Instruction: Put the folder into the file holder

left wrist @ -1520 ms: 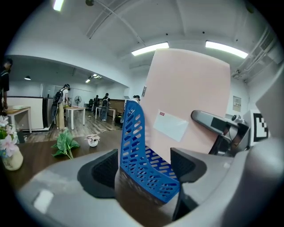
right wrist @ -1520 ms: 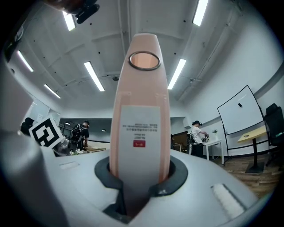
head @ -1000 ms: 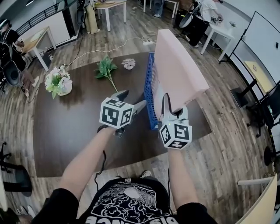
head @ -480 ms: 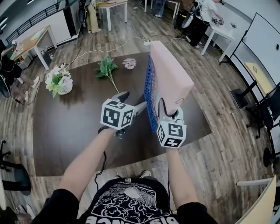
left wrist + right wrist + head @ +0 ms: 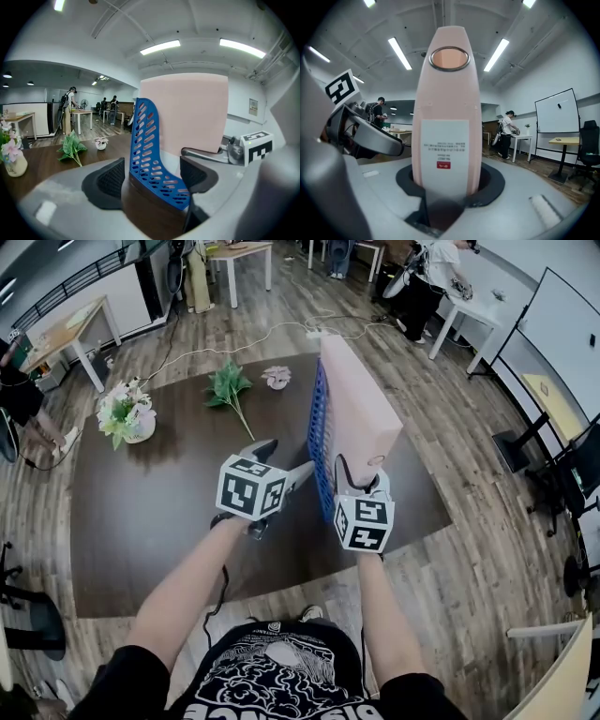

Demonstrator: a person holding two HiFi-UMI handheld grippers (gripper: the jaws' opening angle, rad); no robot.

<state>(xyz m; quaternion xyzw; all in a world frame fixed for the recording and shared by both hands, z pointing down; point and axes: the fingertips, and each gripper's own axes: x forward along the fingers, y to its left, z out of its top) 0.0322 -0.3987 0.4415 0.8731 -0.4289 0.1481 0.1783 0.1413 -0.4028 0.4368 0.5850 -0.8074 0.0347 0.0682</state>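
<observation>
A tall pink folder [image 5: 354, 413] stands upright in the blue perforated file holder [image 5: 319, 427] on the brown table [image 5: 159, 512]. My right gripper [image 5: 361, 470] is at the folder's near spine [image 5: 447, 117], low down. Its jaws have just been opening; the spine stands between them with a narrow dark strip at each side. The right gripper [image 5: 450, 183] is open. My left gripper [image 5: 286, 457] hovers open at the holder's near left side. In the left gripper view the holder's curved blue wall [image 5: 147, 145] rises between the spread jaws of that gripper [image 5: 152, 176], untouched, with the folder [image 5: 187, 112] behind it.
A white vase of flowers [image 5: 125, 413] stands at the table's far left. A green leafy sprig [image 5: 228, 385] and a small white object [image 5: 276, 376] lie near the far edge. The holder sits close to the table's right edge. People and desks are in the background.
The folder has swung from a tilt to upright and sunk down into the holder. My right gripper came down with it. The left gripper has stayed put.
</observation>
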